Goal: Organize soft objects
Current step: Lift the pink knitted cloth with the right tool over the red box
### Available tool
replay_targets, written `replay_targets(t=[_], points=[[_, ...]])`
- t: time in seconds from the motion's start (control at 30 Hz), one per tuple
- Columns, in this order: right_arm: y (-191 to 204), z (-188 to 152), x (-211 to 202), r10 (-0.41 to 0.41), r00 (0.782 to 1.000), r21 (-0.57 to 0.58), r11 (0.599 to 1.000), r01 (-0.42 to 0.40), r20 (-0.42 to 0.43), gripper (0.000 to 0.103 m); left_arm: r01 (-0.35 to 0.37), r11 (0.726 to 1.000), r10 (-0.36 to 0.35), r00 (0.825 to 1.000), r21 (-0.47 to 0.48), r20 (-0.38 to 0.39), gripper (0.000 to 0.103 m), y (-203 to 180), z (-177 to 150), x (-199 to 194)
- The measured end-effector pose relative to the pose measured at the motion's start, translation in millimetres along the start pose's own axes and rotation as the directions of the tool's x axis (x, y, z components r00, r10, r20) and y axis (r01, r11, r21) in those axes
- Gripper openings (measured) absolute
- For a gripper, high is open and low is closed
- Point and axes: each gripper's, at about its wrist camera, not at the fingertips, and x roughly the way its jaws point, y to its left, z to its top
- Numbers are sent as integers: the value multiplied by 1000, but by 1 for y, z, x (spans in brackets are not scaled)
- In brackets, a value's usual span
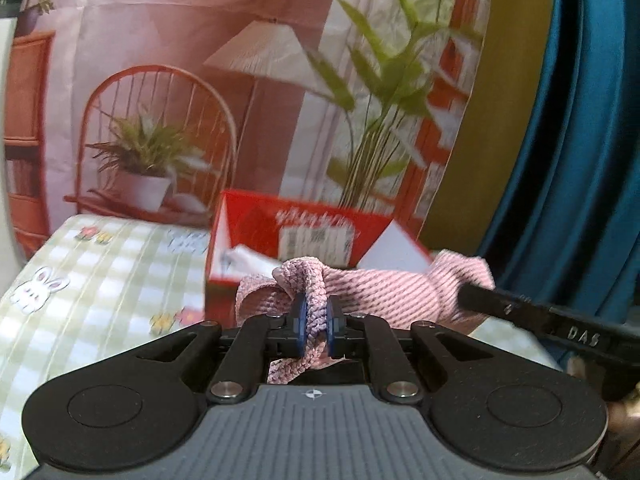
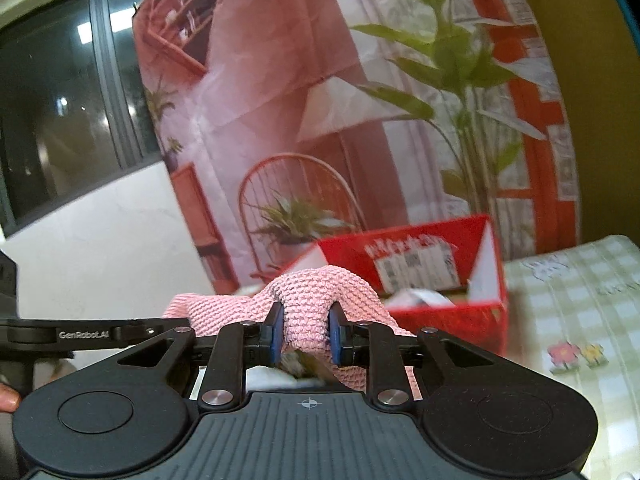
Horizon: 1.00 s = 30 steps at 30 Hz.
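Left claw (image 1: 316, 330): blue pads clamped tight on a thin bunched fold of the pink knit cloth (image 1: 384, 288). The fold runs up between the pads and loops over the top of them, with a tail hanging down behind into the claw body. The rest of the cloth stretches off to the right of this claw, where the other claw's black finger comes in and meets it.

Right claw (image 2: 306, 334): closed on a thicker wad of the same cloth (image 2: 312, 300), pads pressing both sides of it. Cloth bulges up above the pads and spreads left toward the left claw's black arm. Something dark and blurred sits just under the wad, can't tell what.

Cloth is held off the surface, spanning between both claws.

Ahead of both claws: red cardboard box (image 1: 296, 232), open top, flaps up, white stuff inside, shipping label on the far wall. It sits just beyond the cloth. Green checked sheet (image 1: 100, 280) with bunny and flower prints lies below and to the left of the left claw, to the right of the right claw. Printed room-scene backdrop (image 1: 180, 80) stands behind the box.
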Motion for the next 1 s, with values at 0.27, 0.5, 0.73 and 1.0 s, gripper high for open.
replay_targets(t=[0.27,0.5,0.73,1.0], points=[[-15,56,36,52,998,40,998,-53,25,21,21,999,-21,1000,-34,14,10,14,54,42],[-53,77,78,74,997,197,977,-78,25,21,14,999,-15,1000,-43,-7,10,27,71,81],[-75,83,94,39,995,241,969,-60,89,21,73,994,-72,997,-81,27,10,29,87,102],[-84,70,107,-32,999,205,978,29,11,21,51,984,-62,996,-170,-59,11,48,71,131]])
